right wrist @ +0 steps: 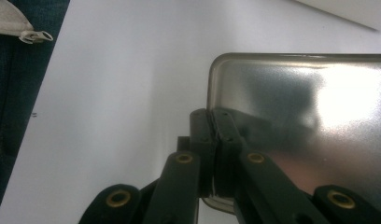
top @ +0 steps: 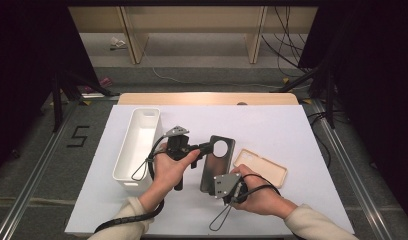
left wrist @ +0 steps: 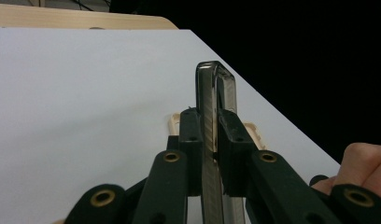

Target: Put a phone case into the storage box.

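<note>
Nearest the table's front edge, the right gripper (top: 223, 186) sat clamped on the near edge of the grey case (top: 217, 162). In the right gripper view its jaws were pressed together on the case's rim at a rounded corner, the glossy grey face spreading away to the right (right wrist: 296, 116). The right hand (top: 259, 192) lay just right of that gripper, its sleeve reaching toward the near right corner of the table (top: 272, 120).

A little farther in and to the left, the left hand (top: 172, 172) held the left gripper (top: 208, 146), which pointed right toward the far part of the case, beside its round cut-out. In the left gripper view the case stood on edge between the two jaws (left wrist: 212, 121), both pads pressed against its sides, so this gripper was clamped on it as well. The case therefore hung between the two grippers, gripped at its near end and at its far left edge, lifted and tilted above the white tabletop.

Just right of the case lay a beige case (top: 260, 166), flat on the table. Farther left, a white bin (top: 138, 142) stood lengthwise, well apart from the grey case.
</note>
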### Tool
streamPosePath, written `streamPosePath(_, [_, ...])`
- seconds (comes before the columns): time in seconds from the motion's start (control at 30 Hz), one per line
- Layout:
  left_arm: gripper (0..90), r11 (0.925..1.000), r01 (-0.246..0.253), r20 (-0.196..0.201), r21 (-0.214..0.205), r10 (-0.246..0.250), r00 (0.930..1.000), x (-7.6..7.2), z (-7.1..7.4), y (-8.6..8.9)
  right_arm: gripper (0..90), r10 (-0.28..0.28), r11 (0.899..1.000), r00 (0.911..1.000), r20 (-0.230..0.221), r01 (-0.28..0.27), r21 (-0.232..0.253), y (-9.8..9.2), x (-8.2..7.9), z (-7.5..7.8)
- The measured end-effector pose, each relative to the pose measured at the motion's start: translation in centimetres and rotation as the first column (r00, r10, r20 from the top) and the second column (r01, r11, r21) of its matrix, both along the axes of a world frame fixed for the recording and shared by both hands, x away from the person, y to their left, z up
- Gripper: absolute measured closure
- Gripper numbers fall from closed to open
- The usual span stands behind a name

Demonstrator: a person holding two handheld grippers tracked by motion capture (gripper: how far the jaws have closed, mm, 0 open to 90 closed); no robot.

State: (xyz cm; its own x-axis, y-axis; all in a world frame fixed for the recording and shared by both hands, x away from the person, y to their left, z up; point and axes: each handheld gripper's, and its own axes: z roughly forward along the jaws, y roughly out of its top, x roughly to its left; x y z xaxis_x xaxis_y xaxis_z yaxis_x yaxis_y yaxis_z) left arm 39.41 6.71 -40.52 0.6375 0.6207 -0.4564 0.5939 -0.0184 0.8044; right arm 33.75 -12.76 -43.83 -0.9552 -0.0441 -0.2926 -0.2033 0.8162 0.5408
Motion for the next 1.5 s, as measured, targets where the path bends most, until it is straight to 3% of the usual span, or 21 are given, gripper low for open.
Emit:
streamPosePath(0.17, [81.4, 1.0000, -0.002, 0.011, -0.008, 0.002, 0.9999, 0.0, -0.1, 0.1, 88.3, -0.013, 1.000, 0.9999, 0.006, 0.013, 0.004, -0.1, 0.1, -0.1])
streamPosePath(0.23, [81.6, 1.0000, -0.006, 0.023, 0.000, 0.006, 0.9997, 0.0, -0.1, 0.2, 87.0, -0.015, 1.000, 0.9998, -0.010, 0.015, 0.010, -0.1, 0.2, -0.1])
streamPosePath(0.4, [81.7, 0.9991, -0.028, 0.081, 0.032, 0.026, 0.9964, 0.0, -0.1, 0.4, 72.6, -0.062, 0.996, 0.9981, -0.001, 0.062, 0.057, 0.0, 0.1, 0.2])
streamPosePath(0.53, [81.7, 0.9966, -0.055, 0.130, 0.061, 0.047, 0.9904, 0.1, 0.0, 0.9, 63.1, -0.117, 0.986, 0.9931, -0.004, 0.117, 0.121, -0.5, 0.4, 0.6])
streamPosePath(0.63, [81.7, 0.9954, -0.067, 0.153, 0.068, 0.056, 0.9866, 0.2, 0.1, 1.1, 56.3, -0.157, 0.972, 0.9872, -0.029, 0.160, 0.170, -0.8, 0.7, 0.8])
streamPosePath(0.9, [81.7, 0.9904, -0.101, 0.221, 0.095, 0.078, 0.9721, 0.0, 0.8, 2.0, 40.6, -0.215, 0.941, 0.9684, -0.127, 0.240, 0.237, -1.6, 1.2, 0.7])
streamPosePath(1.33, [81.8, 0.9869, -0.143, 0.278, 0.075, 0.117, 0.9534, -0.1, 2.3, 3.6, 28.6, -0.335, 0.855, 0.9111, -0.241, 0.401, 0.329, -4.0, 2.3, 0.3])
streamPosePath(1.5, [81.8, 0.9863, -0.150, 0.295, 0.069, 0.123, 0.9476, -0.2, 2.8, 4.1, 27.1, -0.350, 0.835, 0.8978, -0.267, 0.428, 0.345, -4.5, 2.6, 0.2])
